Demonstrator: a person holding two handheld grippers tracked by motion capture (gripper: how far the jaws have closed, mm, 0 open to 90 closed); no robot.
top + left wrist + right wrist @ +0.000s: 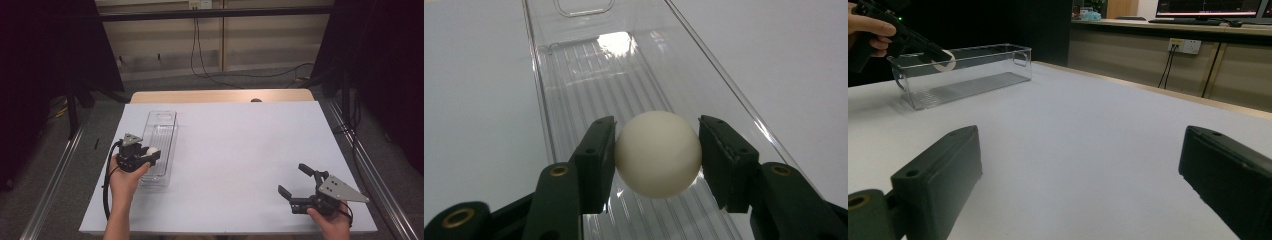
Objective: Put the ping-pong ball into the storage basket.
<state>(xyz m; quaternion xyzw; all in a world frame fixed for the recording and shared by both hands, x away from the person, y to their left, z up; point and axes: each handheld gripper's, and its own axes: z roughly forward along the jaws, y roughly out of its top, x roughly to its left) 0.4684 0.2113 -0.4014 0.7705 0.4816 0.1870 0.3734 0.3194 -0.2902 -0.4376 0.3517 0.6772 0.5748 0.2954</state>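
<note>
A white ball (657, 153) is clamped between the two black jaws of my left gripper (657, 160), which is shut on it. The ball (151, 151) hangs above the near part of a long clear plastic bin (160, 145) on the left side of the table. In the right gripper view the bin (968, 77) stands far off at the left, with the ball (945, 61) at its rim. My right gripper (294, 180) rests low at the front right of the table, open, with nothing between its jaws (1080, 175).
The table (240, 150) is covered by a white sheet, with a wooden strip along its far edge. Metal rails run down both sides of the table. Cables hang on the wall behind.
</note>
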